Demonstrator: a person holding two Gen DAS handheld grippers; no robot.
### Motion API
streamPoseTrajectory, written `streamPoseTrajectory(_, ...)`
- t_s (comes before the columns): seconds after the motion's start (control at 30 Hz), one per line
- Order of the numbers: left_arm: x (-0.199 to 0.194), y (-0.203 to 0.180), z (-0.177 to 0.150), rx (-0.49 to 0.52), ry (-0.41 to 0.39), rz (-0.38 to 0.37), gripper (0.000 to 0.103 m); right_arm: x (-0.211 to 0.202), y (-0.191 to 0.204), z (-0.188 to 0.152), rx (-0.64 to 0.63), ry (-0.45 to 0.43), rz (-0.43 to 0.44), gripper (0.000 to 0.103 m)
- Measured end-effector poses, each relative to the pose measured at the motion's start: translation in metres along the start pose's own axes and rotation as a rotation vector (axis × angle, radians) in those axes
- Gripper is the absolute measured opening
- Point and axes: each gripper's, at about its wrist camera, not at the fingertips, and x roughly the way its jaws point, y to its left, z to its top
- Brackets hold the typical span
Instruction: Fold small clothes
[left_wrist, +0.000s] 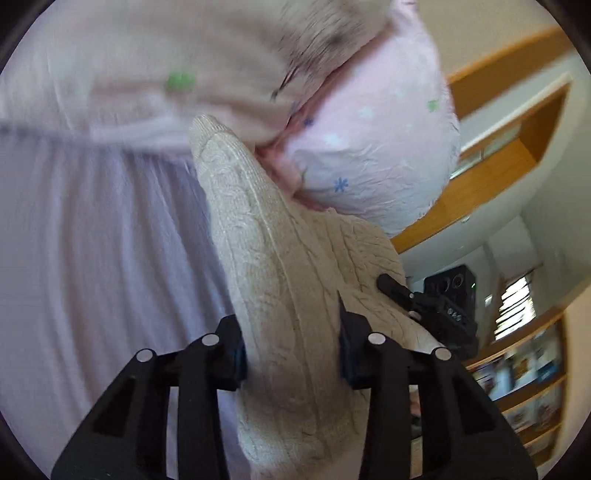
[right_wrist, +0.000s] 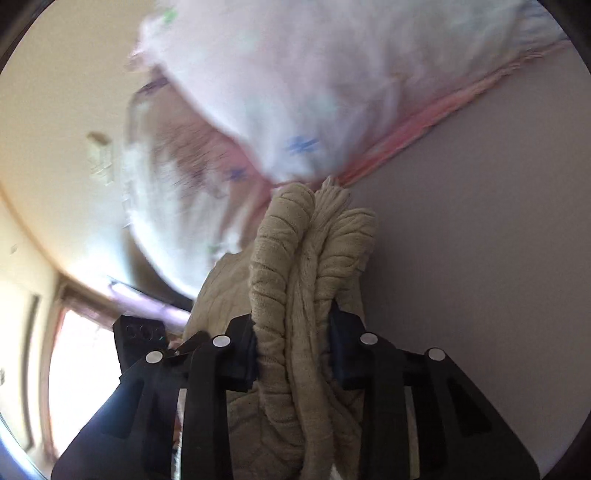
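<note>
Sweater (left_wrist: 295, 280) (cream knit) hides both jaws' tips, seemingly.

Bed (left_wrist: 92, 258) is carrying everything, lavender sheet (right_wrist: 480, 258) lying smooth over it with faint creases. Pillow (left_wrist: 373, 147), pale pink with small blue, green and white prints, is sitting on the sheet at the far end. Pink-edged blanket (left_wrist: 122, 92) is lying beside it, touching. Both are blurring in the right wrist view. Whether the knit is touching the sheet, can't tell.
</note>
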Motion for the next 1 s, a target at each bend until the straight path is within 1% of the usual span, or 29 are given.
streamPoseTrajectory(0.03, -0.012, -0.003, 0.001, 0.065, -0.017, 0.078, 0.043, 0.011, 0.010, -0.002, -0.044, 0.031, -0.042, 0.037)
streamPoseTrajectory(0.07, -0.017, -0.003, 0.002, 0.105, -0.024, 0.150, 0.050, 0.019, 0.016, -0.003, -0.073, 0.046, -0.128, 0.042)
streamPoseTrajectory(0.1, -0.024, -0.002, 0.003, 0.135, -0.038, 0.247, 0.052, 0.019, 0.015, -0.001, -0.072, 0.033, -0.180, 0.043)
streamPoseTrajectory(0.13, -0.031, 0.000, 0.003, 0.145, -0.060, 0.318, 0.055, 0.009, 0.011, 0.002, -0.056, -0.028, -0.204, 0.046)
streamPoseTrajectory(0.17, -0.040, 0.001, 0.001, 0.156, -0.095, 0.352, 0.061, -0.001, 0.008, 0.003, -0.042, -0.088, -0.203, 0.050)
streamPoseTrajectory(0.2, -0.047, 0.000, -0.001, 0.168, -0.119, 0.358, 0.065, -0.012, 0.005, 0.004, -0.031, -0.140, -0.177, 0.050)
streamPoseTrajectory(0.23, -0.054, -0.002, -0.003, 0.182, -0.143, 0.362, 0.071, -0.017, 0.005, 0.004, -0.032, -0.160, -0.146, 0.050)
streamPoseTrajectory(0.27, -0.058, -0.006, -0.006, 0.197, -0.160, 0.364, 0.073, -0.018, 0.007, 0.003, -0.041, -0.172, -0.118, 0.050)
streamPoseTrajectory(0.33, -0.064, -0.019, -0.011, 0.228, -0.177, 0.352, 0.076, -0.008, 0.013, 0.002, -0.082, -0.148, -0.131, 0.050)
streamPoseTrajectory(0.4, -0.061, -0.033, -0.017, 0.263, -0.162, 0.329, 0.077, 0.018, 0.022, 0.001, -0.129, -0.068, -0.175, 0.049)
streamPoseTrajectory(0.43, -0.056, -0.042, -0.019, 0.285, -0.159, 0.324, 0.078, 0.028, 0.023, 0.002, -0.140, -0.026, -0.185, 0.034)
streamPoseTrajectory(0.47, -0.055, -0.047, -0.022, 0.301, -0.158, 0.322, 0.078, 0.035, 0.024, 0.000, -0.165, -0.015, -0.213, 0.014)
streamPoseTrajectory(0.5, -0.052, -0.050, -0.022, 0.310, -0.157, 0.317, 0.078, 0.034, 0.029, -0.002, -0.206, -0.033, -0.250, 0.014)
streamPoseTrajectory(0.53, -0.052, -0.053, -0.026, 0.318, -0.155, 0.312, 0.078, 0.028, 0.033, -0.003, -0.226, -0.064, -0.273, 0.011)
streamPoseTrajectory(0.57, -0.052, -0.057, -0.028, 0.323, -0.153, 0.308, 0.078, 0.015, 0.036, -0.002, -0.231, -0.123, -0.285, 0.008)
streamPoseTrajectory(0.6, -0.053, -0.059, -0.031, 0.323, -0.150, 0.301, 0.078, 0.000, 0.036, -0.003, -0.210, -0.171, -0.302, 0.007)
streamPoseTrajectory(0.63, -0.057, -0.060, -0.034, 0.321, -0.148, 0.290, 0.078, -0.012, 0.032, -0.002, -0.186, -0.214, -0.354, 0.007)
streamPoseTrajectory(0.67, -0.060, -0.060, -0.037, 0.321, -0.148, 0.285, 0.078, -0.017, 0.025, -0.002, -0.172, -0.240, -0.475, 0.008)
streamPoseTrajectory(0.7, -0.064, -0.060, -0.040, 0.326, -0.149, 0.281, 0.078, -0.015, 0.019, 0.001, -0.162, -0.230, -0.557, 0.008)
streamPoseTrajectory(0.73, -0.067, -0.060, -0.043, 0.334, -0.150, 0.285, 0.078, -0.014, 0.011, 0.002, -0.127, -0.206, -0.590, 0.009)
streamPoseTrajectory(0.77, -0.070, -0.059, -0.044, 0.344, -0.150, 0.293, 0.078, -0.022, 0.003, 0.000, -0.062, -0.200, -0.544, 0.011)
streamPoseTrajectory(0.8, -0.075, -0.057, -0.048, 0.344, -0.152, 0.298, 0.079, -0.034, 0.003, -0.005, -0.027, -0.218, -0.487, 0.013)
streamPoseTrajectory(0.83, -0.078, -0.054, -0.050, 0.340, -0.154, 0.297, 0.082, -0.047, 0.009, -0.012, -0.024, -0.248, -0.433, 0.019)
streamPoseTrajectory(0.87, -0.084, -0.049, -0.053, 0.327, -0.158, 0.290, 0.084, -0.060, 0.022, -0.022, -0.067, -0.279, -0.359, 0.046)
streamPoseTrajectory(0.9, -0.086, -0.045, -0.054, 0.318, -0.160, 0.283, 0.085, -0.069, 0.035, -0.031, -0.118, -0.306, -0.319, 0.065)
streamPoseTrajectory(0.93, -0.088, -0.041, -0.055, 0.301, -0.163, 0.274, 0.087, -0.076, 0.045, -0.040, -0.161, -0.332, -0.307, 0.089)
streamPoseTrajectory(0.97, -0.090, -0.035, -0.057, 0.273, -0.164, 0.265, 0.089, -0.085, 0.053, -0.052, -0.210, -0.347, -0.311, 0.092)
streamPoseTrajectory(1.0, -0.091, -0.029, -0.058, 0.236, -0.161, 0.257, 0.089, -0.089, 0.057, -0.059, -0.229, -0.334, -0.326, 0.092)
